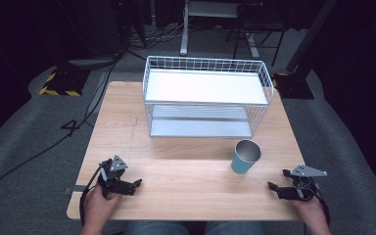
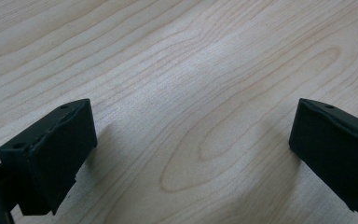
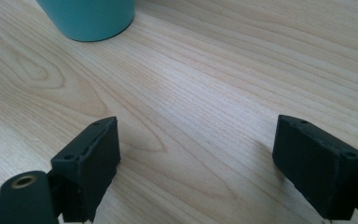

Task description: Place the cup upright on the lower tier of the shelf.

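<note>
A teal cup [image 1: 245, 156] with a metal inside stands upright on the wooden table [image 1: 186, 147], right of centre; its base [image 3: 89, 17] sits at the top left of the right gripper view. My right gripper [image 1: 276, 182] rests near the table's front right corner, a hand's breadth right of the cup, jaws open over bare wood [image 3: 196, 154]. My left gripper [image 1: 136, 186] lies at the front left, pointing right, open with only wood between its jaws [image 2: 191, 144].
A white wire rack [image 1: 205, 95] with two shelves stands at the back of the table, just behind the cup. Cables and a desk frame [image 1: 210, 29] lie on the floor beyond.
</note>
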`<state>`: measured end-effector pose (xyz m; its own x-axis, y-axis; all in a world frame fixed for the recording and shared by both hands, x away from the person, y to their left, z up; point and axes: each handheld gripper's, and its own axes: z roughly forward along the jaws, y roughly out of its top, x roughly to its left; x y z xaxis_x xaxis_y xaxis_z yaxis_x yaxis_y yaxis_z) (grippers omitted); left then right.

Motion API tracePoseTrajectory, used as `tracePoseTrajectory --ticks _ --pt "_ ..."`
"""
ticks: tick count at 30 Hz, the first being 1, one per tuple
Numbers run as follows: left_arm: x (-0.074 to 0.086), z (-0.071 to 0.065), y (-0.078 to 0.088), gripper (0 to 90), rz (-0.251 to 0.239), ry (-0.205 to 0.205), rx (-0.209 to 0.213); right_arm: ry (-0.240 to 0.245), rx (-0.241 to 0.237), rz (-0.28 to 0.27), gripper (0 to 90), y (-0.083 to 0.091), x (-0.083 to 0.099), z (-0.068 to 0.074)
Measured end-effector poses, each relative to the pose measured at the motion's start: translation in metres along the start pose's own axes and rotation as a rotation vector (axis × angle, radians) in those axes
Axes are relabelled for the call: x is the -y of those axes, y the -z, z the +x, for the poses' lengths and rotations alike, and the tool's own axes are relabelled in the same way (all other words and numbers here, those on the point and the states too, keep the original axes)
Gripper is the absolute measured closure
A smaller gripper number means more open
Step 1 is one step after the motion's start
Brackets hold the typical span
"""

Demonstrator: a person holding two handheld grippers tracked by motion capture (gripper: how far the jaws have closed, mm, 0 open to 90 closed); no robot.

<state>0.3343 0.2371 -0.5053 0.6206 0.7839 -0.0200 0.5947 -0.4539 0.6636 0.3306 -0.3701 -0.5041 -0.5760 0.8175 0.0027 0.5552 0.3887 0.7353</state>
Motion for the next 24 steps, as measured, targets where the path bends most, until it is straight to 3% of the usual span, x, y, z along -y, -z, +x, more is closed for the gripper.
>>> tracePoseTrajectory --ticks 18,24 --pt "0.000 0.000 0.000 1.2 0.000 0.002 -0.002 -0.047 0.002 -0.003 15.6 0.003 -0.004 0.000" --pt "-0.001 0.000 -0.001 1.2 -0.002 0.006 -0.006 -0.020 -0.015 -0.019 15.5 0.008 -0.013 0.009"
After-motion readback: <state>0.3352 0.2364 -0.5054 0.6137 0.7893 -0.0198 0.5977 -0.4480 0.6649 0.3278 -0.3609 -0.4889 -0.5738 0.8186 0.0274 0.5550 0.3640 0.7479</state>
